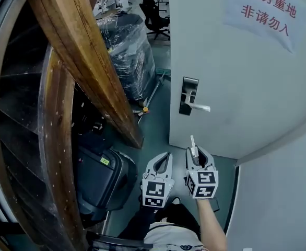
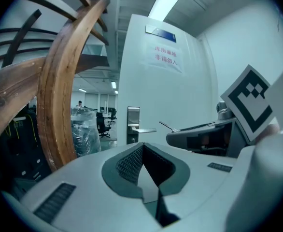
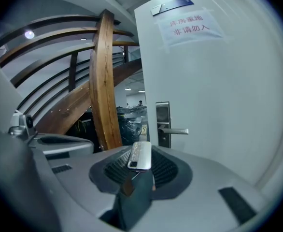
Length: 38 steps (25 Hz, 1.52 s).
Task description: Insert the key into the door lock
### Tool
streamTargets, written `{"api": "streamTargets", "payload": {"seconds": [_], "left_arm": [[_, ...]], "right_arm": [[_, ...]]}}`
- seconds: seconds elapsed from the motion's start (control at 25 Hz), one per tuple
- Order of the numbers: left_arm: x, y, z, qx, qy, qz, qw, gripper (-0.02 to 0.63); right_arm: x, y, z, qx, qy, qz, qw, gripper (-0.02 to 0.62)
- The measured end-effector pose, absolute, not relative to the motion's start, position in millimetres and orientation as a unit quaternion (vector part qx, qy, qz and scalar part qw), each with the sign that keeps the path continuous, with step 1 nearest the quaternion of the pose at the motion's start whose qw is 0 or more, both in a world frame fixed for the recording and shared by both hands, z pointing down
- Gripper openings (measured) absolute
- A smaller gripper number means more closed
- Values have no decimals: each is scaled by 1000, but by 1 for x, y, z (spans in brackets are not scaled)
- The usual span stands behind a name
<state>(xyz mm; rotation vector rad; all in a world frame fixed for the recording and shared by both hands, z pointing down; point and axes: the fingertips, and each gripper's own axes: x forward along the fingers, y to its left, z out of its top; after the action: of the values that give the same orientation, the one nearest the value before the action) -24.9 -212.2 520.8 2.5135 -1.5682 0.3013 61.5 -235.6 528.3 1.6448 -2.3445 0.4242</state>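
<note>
A white door (image 1: 247, 61) stands ahead with a dark lock plate (image 1: 188, 95) and a silver lever handle (image 1: 200, 107). My right gripper (image 1: 196, 151) is shut on a silver key (image 1: 192, 144) whose blade points toward the lock from well below it. In the right gripper view the key (image 3: 140, 155) lies between the pads, with the lock plate (image 3: 162, 123) and handle (image 3: 174, 131) beyond. My left gripper (image 1: 164, 158) hangs just left of the right one, shut on nothing. The left gripper view shows its closed pads (image 2: 144, 164) and the lock plate (image 2: 133, 124) far off.
A paper sign with red characters (image 1: 262, 9) is stuck high on the door. A curved wooden stair rail (image 1: 85, 61) rises at the left, with a dark bag (image 1: 101, 177) under it and a plastic-wrapped pallet (image 1: 127, 46) behind. A pale wall (image 1: 289, 192) closes the right.
</note>
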Motion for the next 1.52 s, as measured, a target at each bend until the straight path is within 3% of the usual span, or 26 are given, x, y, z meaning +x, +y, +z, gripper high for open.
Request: {"api": "streamTargets", "payload": {"seconds": [0.64,1.52], "left_arm": [[-68,-270,627,848,-512,105,94,3],[-80,-303,664,845,-513,104,111,3]], "right_arm": [[56,-385,635,605,-769,138,156,112],[73,-458,679,625,-743,154,181,112]]}}
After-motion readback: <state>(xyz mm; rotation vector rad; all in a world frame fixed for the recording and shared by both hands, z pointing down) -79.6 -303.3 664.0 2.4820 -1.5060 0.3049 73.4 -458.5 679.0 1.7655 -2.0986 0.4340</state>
